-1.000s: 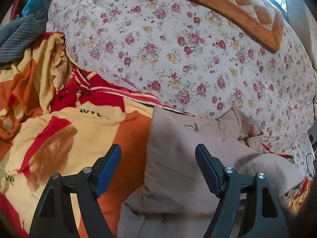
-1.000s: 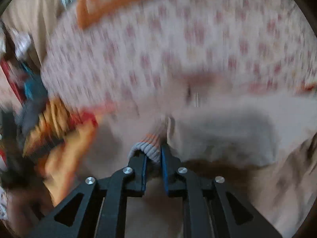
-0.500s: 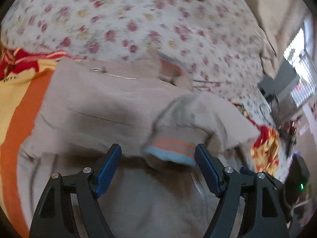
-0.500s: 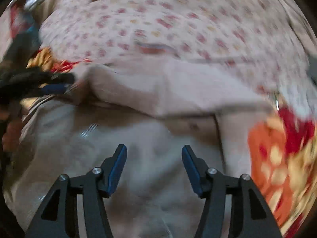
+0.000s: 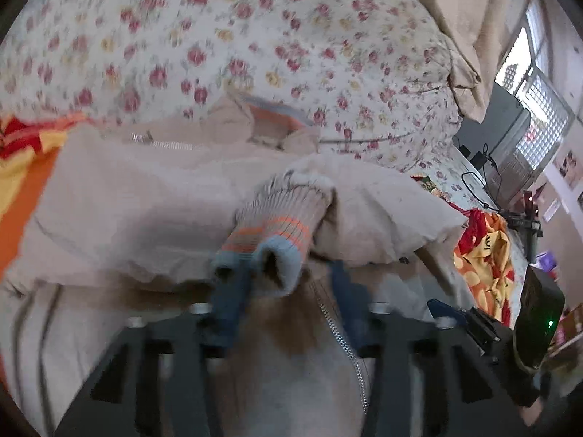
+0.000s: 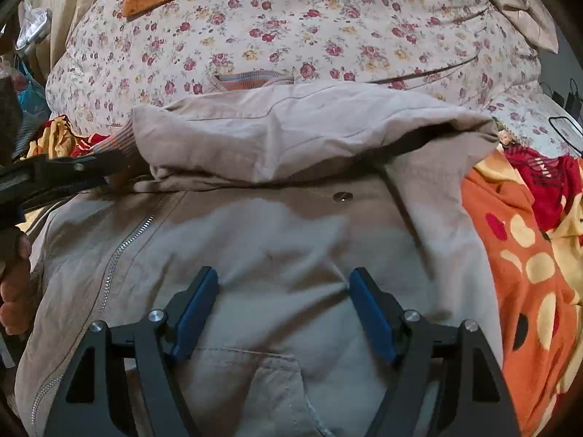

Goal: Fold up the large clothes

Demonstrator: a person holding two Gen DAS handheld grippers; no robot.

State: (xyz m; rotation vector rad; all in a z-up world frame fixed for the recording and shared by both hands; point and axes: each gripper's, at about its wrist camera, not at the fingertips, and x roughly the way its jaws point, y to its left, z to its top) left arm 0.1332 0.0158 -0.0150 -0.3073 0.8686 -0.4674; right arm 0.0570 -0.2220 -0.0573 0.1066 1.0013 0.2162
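**Beige jacket on the bed, sleeve folded across**

Floral bedspread (image 6: 328, 29) covers the bed, with an orange-and-yellow blanket (image 6: 524, 273) off to the side. The beige jacket (image 6: 277, 240) lies front-up on top, zipper (image 6: 120, 251) showing, one sleeve (image 6: 291, 134) laid across the chest. The left gripper (image 5: 288, 284) is closing, the striped ribbed cuff (image 5: 273, 233) between its jaws. The right gripper (image 6: 284, 309) hovers over the jacket front, jaws opening with nothing between them.
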